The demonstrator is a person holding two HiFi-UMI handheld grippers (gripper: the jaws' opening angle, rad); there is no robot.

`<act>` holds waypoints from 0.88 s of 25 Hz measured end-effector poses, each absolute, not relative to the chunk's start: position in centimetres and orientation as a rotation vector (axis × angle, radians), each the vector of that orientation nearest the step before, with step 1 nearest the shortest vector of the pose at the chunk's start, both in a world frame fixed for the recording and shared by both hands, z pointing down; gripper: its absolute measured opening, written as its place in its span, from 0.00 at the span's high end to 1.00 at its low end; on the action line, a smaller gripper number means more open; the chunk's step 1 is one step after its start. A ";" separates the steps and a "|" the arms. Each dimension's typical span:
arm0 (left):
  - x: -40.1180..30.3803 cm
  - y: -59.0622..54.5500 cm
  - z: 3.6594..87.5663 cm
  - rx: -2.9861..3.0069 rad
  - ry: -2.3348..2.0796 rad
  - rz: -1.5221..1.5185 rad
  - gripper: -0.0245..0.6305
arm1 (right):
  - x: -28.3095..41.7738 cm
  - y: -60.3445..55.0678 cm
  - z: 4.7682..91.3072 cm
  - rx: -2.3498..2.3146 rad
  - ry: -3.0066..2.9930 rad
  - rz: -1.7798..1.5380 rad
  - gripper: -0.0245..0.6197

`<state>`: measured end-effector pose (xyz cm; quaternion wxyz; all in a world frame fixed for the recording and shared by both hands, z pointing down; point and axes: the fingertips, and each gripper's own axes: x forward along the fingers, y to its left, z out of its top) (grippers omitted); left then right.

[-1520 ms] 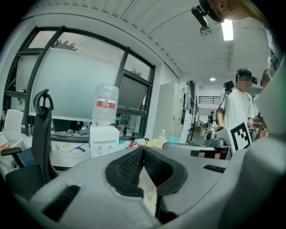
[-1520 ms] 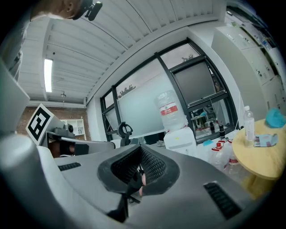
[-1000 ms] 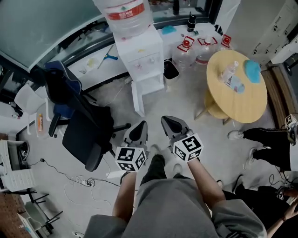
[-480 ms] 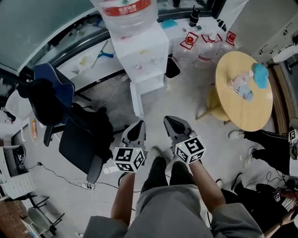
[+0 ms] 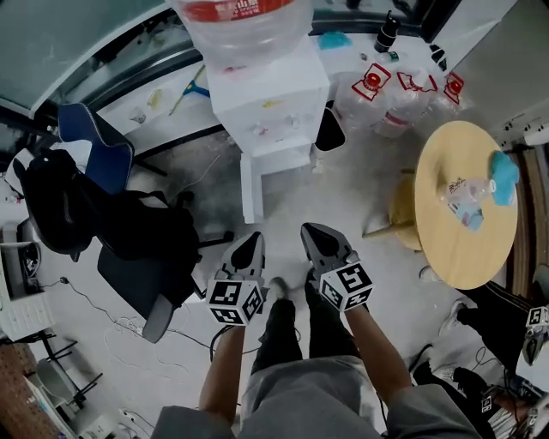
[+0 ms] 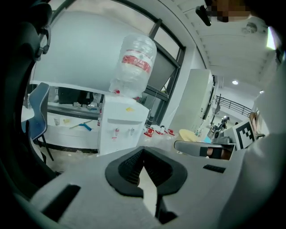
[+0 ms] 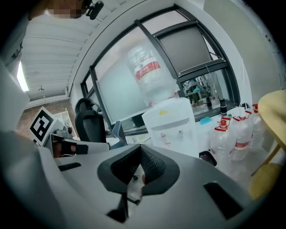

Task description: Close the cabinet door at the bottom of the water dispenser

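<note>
The white floor-standing water dispenser (image 5: 273, 101) stands upright on the grey floor (image 5: 360, 193), its front turned toward the head view. An upturned clear plastic water bottle with a red label (image 5: 244, 21) sits in its top. The front panel carries a small yellow sticker, with two little taps below it. At the foot of the water dispenser the cabinet stands open, its shadowed recess showing. The white cabinet door (image 5: 250, 190) hangs from the recess's left edge in the head view. It is swung far out from the front, nearly square to it. Both gripper views show only the upper body and bottle.
</note>
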<state>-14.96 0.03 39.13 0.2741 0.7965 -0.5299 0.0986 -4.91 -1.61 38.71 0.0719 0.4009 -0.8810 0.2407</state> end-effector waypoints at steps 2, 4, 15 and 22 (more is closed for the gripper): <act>-15.0 -1.5 40.9 2.094 -1.457 0.272 0.95 | -4.9 -3.2 40.4 1.166 -2.648 0.740 0.95; -15.4 -3.0 42.8 2.049 -1.489 0.262 0.95 | -5.2 -4.9 42.1 1.137 -2.653 0.755 0.95; -18.0 -5.8 57.1 1.994 -1.474 0.299 0.95 | -7.7 -8.4 55.8 1.105 -2.598 0.832 0.95; -20.9 -5.1 63.4 1.975 -1.474 0.372 0.95 | -8.8 -7.4 60.1 1.138 -2.552 0.905 0.95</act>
